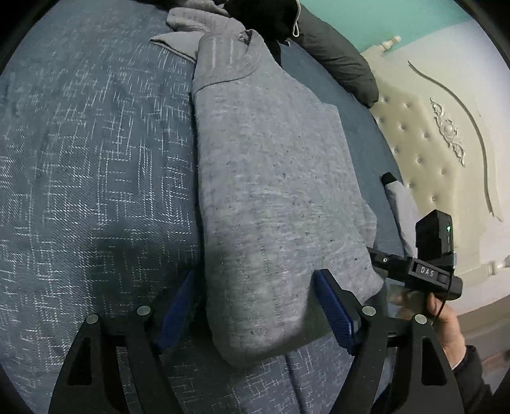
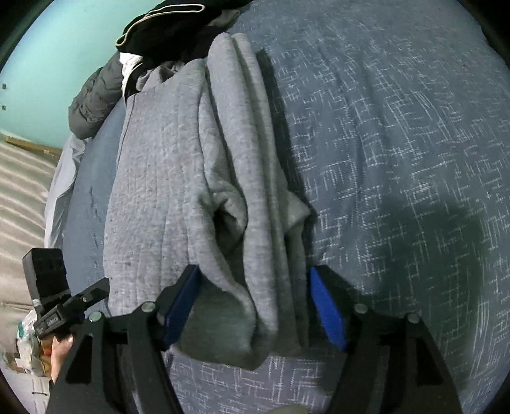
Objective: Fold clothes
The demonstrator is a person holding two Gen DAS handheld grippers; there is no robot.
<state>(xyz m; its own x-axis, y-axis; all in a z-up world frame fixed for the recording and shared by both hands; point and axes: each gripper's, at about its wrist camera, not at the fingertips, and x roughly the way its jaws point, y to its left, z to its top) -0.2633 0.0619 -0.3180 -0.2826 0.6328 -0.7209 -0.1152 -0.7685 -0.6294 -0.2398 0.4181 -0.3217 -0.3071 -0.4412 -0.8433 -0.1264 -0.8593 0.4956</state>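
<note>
A grey sweatshirt [image 1: 274,178] lies folded into a long narrow strip on the blue patterned blanket [image 1: 95,178]. My left gripper [image 1: 256,277] is open, its blue pads either side of the strip's near end. In the right wrist view the same sweatshirt [image 2: 178,178] shows its bunched layered folds, and my right gripper [image 2: 253,274] is open astride that end. Each gripper appears in the other's view: the right gripper [image 1: 424,270], held by a hand [image 1: 446,321], and the left gripper [image 2: 63,305] at the lower left.
Dark jackets [image 1: 334,47] are piled at the far end of the bed, seen again as black clothing [image 2: 165,28]. A cream tufted headboard [image 1: 424,143] and a teal wall [image 2: 57,63] border the bed. The blanket [image 2: 398,159] stretches wide beside the strip.
</note>
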